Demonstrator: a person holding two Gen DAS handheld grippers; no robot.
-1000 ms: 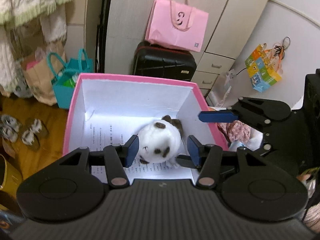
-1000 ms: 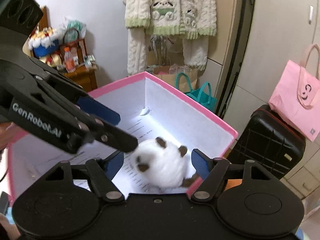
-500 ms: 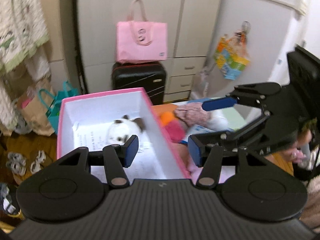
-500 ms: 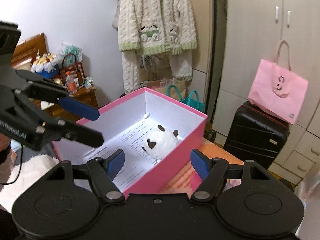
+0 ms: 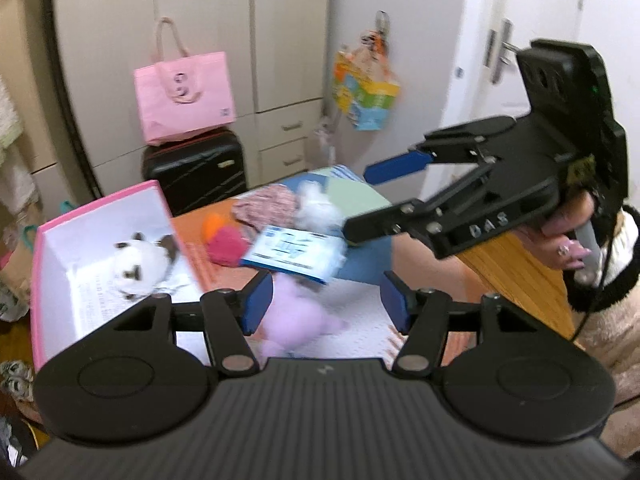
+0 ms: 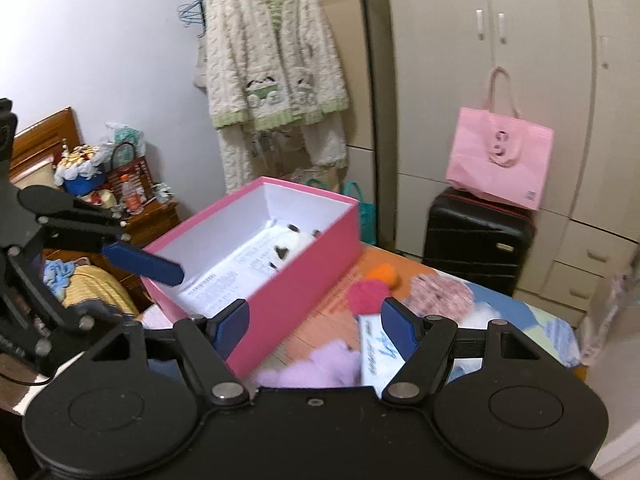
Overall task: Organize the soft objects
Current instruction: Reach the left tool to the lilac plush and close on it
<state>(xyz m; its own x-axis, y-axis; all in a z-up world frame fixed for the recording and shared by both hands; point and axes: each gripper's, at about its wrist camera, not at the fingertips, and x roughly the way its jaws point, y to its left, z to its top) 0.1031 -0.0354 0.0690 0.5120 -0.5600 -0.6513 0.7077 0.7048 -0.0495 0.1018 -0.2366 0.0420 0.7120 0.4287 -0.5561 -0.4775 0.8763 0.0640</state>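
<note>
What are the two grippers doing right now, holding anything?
Left gripper: jaws opening, holding nothing; the purple plush lies below, ungripped.
Right gripper: open, empty.

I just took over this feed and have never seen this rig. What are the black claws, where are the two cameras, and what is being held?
No robot here: a person holds a hand-held two-finger tool in each hand, each with a camera looking along its fingers. The left view shows the left tool below and the right tool beyond it. Both are empty; the left tool's jaws are opening. A white plush lies in the pink box. On the table lie a purple plush, pink and orange soft pieces, and a leaflet.
</note>
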